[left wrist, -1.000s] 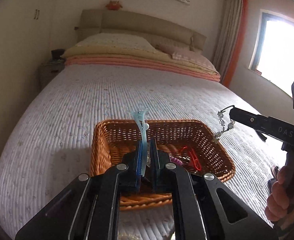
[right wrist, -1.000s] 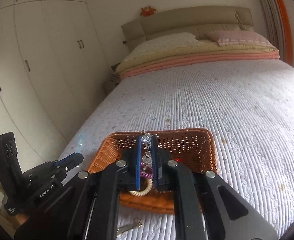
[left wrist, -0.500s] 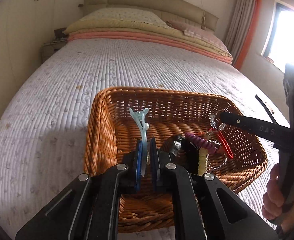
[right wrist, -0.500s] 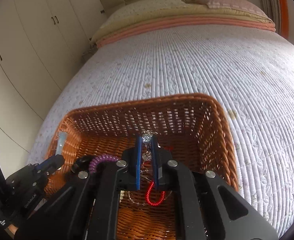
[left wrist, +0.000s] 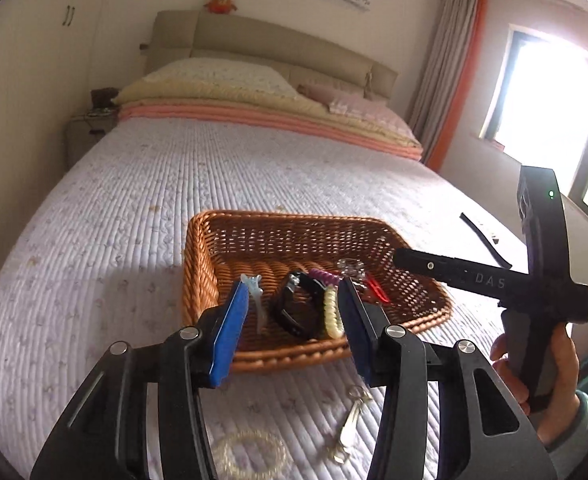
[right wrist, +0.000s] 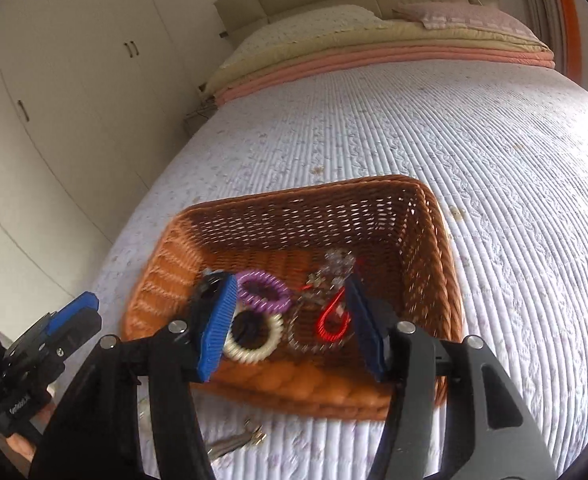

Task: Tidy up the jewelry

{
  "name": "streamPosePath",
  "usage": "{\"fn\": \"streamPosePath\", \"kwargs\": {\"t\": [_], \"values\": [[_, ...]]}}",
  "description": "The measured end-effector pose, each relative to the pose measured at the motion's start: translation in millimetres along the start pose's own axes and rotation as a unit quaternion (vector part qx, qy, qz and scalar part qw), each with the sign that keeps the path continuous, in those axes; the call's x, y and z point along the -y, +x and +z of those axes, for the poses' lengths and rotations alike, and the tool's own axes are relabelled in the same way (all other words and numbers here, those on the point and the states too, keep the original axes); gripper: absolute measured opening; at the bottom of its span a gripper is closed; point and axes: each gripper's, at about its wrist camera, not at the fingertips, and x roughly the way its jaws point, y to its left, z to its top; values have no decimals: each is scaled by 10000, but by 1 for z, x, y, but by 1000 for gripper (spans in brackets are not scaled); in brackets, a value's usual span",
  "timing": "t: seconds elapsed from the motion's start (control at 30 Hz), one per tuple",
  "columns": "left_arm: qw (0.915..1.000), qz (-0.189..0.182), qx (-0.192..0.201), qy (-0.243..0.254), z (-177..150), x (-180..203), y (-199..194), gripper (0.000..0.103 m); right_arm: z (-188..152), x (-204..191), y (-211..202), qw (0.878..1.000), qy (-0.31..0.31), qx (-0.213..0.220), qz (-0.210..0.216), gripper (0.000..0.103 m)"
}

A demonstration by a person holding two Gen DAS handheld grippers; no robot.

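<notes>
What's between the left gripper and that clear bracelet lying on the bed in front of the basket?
Nothing visible. The clear bracelet lies on bare quilt just under the open left gripper, outside the basket.

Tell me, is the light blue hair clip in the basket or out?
In: the clip lies inside the basket, free of the open left tool.

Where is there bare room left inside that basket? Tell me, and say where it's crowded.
Free: the wicker basket floor along its far wall, beyond the purple spiral hair tie and crystal bracelet. Crowded: the near half, where those lie with the cream spiral hair tie, red loop, black band and light-blue hair clip.
</notes>
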Motion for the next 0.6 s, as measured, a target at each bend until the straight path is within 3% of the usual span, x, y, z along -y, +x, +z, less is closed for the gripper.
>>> {"fn": "streamPosePath", "kwargs": {"t": [0.23,0.6], "values": [[9995,-106,285,41,-23,3,-54,51,-46,-32,-48,9995,-199,117,233,53],[9998,-165,-111,-30,-88,-2,-67,51,-106,-44,-47,9982,-569,-158,109,52]]}}
